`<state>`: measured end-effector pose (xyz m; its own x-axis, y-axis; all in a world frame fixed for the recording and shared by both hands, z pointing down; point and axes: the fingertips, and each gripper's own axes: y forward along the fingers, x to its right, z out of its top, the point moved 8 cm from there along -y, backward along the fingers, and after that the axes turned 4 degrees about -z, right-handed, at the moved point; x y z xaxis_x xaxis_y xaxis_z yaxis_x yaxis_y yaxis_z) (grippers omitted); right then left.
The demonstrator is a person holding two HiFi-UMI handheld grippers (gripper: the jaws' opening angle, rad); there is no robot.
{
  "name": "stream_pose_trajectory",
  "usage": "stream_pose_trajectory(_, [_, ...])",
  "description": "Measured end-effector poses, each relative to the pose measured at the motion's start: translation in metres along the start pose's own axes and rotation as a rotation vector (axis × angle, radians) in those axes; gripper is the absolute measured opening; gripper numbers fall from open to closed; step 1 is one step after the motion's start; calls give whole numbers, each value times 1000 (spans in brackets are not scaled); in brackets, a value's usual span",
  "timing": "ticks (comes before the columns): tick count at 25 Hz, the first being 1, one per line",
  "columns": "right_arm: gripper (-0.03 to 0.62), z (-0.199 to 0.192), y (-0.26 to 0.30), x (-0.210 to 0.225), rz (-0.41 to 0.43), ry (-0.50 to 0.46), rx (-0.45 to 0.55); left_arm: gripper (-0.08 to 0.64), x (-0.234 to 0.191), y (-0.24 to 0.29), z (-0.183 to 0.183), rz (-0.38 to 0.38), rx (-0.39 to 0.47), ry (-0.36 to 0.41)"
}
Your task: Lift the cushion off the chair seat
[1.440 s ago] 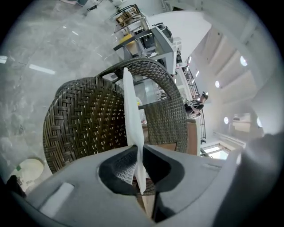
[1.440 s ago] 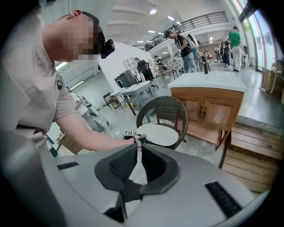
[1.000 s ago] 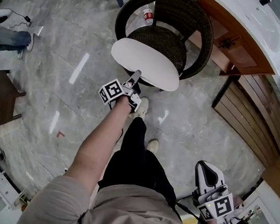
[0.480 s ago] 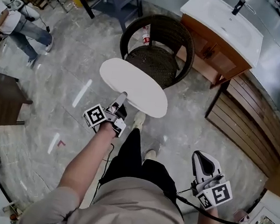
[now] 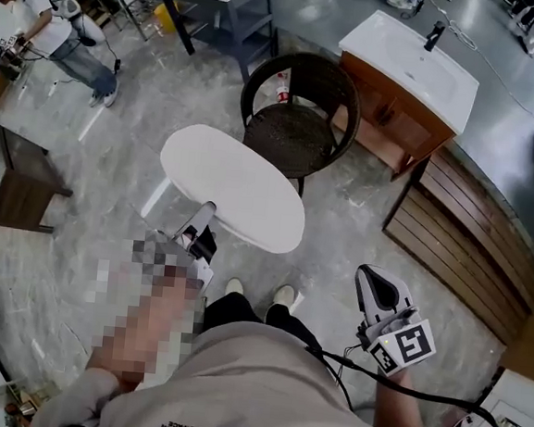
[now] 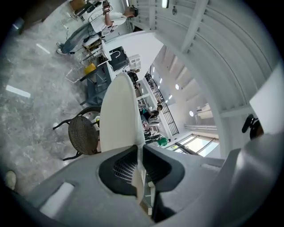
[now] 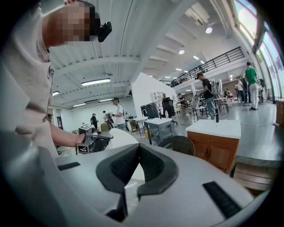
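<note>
The grey stone floor (image 5: pixel 358 234) lies under everything. The dark wicker chair (image 5: pixel 297 132) stands ahead of the left claw (image 5: pixel 201 219), beyond the far side of the cushion. Its round seat is bare, so I judge that the lifting is done or almost done.

The white oval cushion (image 5: pixel 236 196) is in the air, right in front of the left claw, and touches nothing except this claw. The claw is clamped on the near rim of the cushion, close to its left end. From there the long axis of the cushion runs away to the right of the claw and a little toward the person. Most of the cushion therefore hangs on one side of the grip, and I think it could sag or turn around the pinch. In the left gripper view the cushion (image 6: pixel 117 111) shows edge-on, going straight out from the pads, with the chair (image 6: pixel 84 133) beside it.

The right claw (image 5: pixel 380 297) is well apart from the cushion, low at the right and nearer to the body. Its jaws are together and nothing is between them. If a second hold is needed, the free right end of the cushion is the side nearest to this claw.
</note>
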<state>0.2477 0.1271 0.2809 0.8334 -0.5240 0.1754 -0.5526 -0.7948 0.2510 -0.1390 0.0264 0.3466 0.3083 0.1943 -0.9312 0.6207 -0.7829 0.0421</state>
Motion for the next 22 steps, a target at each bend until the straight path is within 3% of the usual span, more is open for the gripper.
stream_pose_trajectory(5, [14,16,-11,-46,-11,-20,31,41,32,-69,-1,-2,15,-22])
stream_pose_trajectory(14, [13,16,33,-44,42,-31,32,41,24,-83,-3,-2,53,-56])
stream_pose_trajectory(22, [12,28,31,-123,53,-66,24,41,30,-152,7,-24,42,-93])
